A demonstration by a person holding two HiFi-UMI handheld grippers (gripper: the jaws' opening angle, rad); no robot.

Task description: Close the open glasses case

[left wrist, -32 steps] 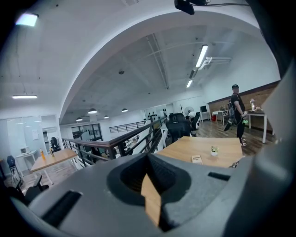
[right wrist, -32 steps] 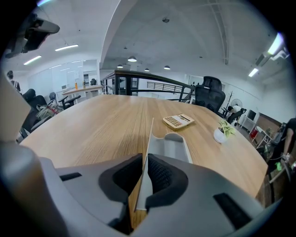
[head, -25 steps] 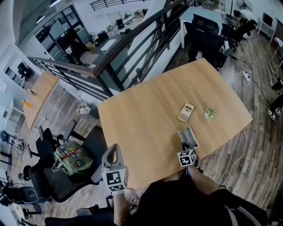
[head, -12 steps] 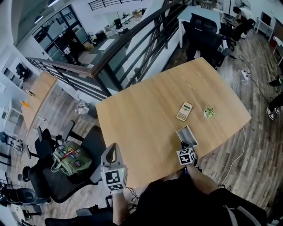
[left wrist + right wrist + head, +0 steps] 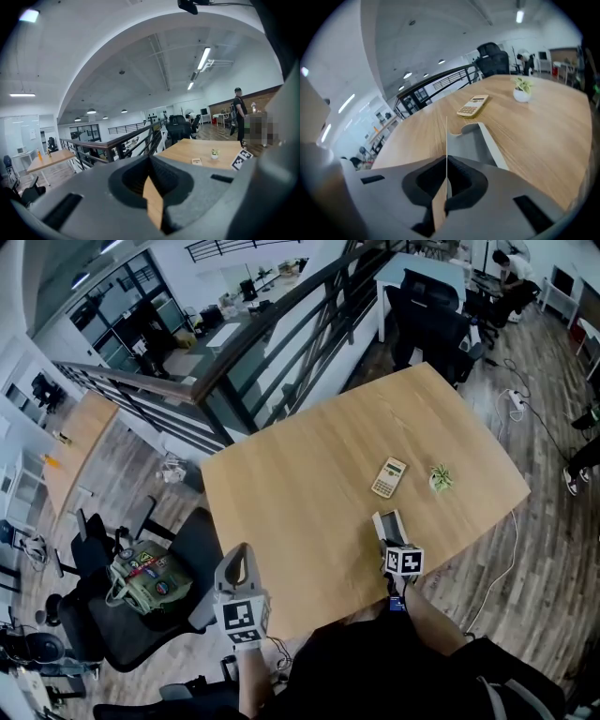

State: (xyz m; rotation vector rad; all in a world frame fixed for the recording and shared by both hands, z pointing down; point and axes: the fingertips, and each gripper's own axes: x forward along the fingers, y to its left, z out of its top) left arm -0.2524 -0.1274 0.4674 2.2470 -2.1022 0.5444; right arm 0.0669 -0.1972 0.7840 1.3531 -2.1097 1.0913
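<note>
At the near edge of the wooden table (image 5: 300,484), our right gripper (image 5: 446,161) is clamped on the open glasses case (image 5: 480,143) by its upright lid (image 5: 446,133), a light, rigid, likely slippery shell best held there, we judge, while our left gripper (image 5: 152,159) hangs closed and empty.

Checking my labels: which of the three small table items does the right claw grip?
The grey glasses case, pinched in the shut right claw; the calculator and potted plant sit farther out, untouched.
</note>
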